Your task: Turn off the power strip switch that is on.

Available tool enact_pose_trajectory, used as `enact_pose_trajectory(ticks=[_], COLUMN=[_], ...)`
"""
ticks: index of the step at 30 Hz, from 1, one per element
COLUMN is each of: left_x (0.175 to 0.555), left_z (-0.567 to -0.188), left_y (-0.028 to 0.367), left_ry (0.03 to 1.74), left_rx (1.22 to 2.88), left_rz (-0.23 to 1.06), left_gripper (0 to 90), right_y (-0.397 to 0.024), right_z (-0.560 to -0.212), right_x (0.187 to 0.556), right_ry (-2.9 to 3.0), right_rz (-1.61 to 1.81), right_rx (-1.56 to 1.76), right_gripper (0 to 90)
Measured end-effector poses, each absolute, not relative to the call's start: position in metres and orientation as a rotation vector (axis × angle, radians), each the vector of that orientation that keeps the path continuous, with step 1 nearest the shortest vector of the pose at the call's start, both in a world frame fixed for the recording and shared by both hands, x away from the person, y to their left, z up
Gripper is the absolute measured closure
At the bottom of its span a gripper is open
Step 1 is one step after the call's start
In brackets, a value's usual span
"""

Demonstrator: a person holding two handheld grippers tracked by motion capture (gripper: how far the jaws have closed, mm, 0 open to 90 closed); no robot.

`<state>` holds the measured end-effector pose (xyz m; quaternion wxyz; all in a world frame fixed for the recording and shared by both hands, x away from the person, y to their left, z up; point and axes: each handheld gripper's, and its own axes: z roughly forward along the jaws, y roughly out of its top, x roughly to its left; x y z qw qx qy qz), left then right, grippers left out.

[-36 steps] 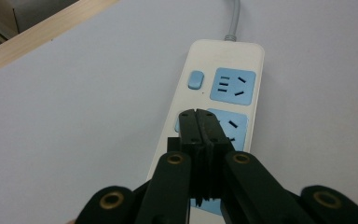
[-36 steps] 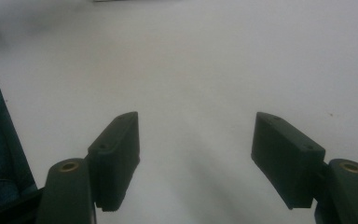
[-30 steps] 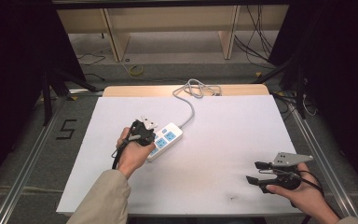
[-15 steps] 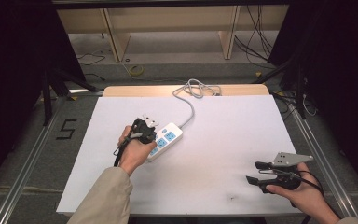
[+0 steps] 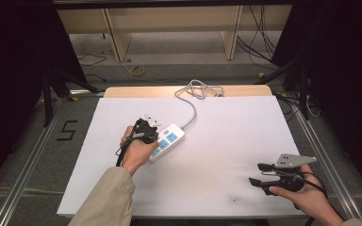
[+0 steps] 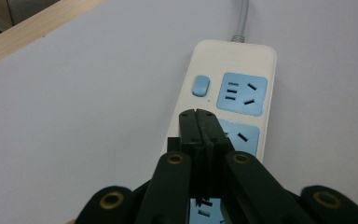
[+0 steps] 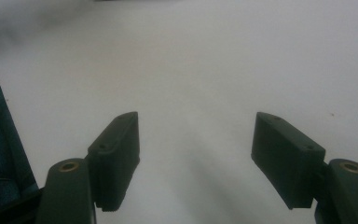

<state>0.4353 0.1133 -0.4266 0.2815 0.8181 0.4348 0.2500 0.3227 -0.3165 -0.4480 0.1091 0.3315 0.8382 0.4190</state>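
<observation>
Left claw (image 6: 201,122) jaws pressed flat together, nothing between them, tips poised over the power strip (image 6: 233,98), right above the middle socket (image 6: 240,137) and just short of the small blue switch (image 6: 200,86). Can't tell from the left gripper view whether the tips touch the strip or hang just off it. In the high view the left claw (image 5: 147,129) sits over the near half of the power strip (image 5: 168,141), which lies angled on the white surface (image 5: 226,141) a bit left of centre, its grey cord (image 5: 191,106) running back to a coil at the far edge.

Right claw (image 5: 257,174) well apart at the near right corner, jaws spread wide, empty; the right gripper view shows both pads (image 7: 116,154) over bare surface.

Likely step: press the switch with the closed tips. Risks, as I judge them:
- tips land on a socket face instead of the switch, since they're lined up off to its side
- light strip skids or pivots under an angled push, as nothing pins it
- right claw too far off to steady it
</observation>
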Motion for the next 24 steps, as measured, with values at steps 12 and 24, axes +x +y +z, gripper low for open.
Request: enact_pose_trajectory(ticks=[12, 24], left_x=[0.442, 0.447], left_z=[-0.428, -0.43], left_y=[0.114, 0.11], left_ry=[1.177, 1.168], left_rx=[2.193, 2.203], left_rz=[0.651, 0.64], left_gripper=[89.9, 89.9], right_y=[-0.316, -0.316], right_z=[-0.448, -0.448], right_x=[0.323, 0.323], right_ry=[2.467, 2.471], right_rz=[1.23, 1.228], right_rx=[0.976, 0.975], right_gripper=[32.6, 32.6])
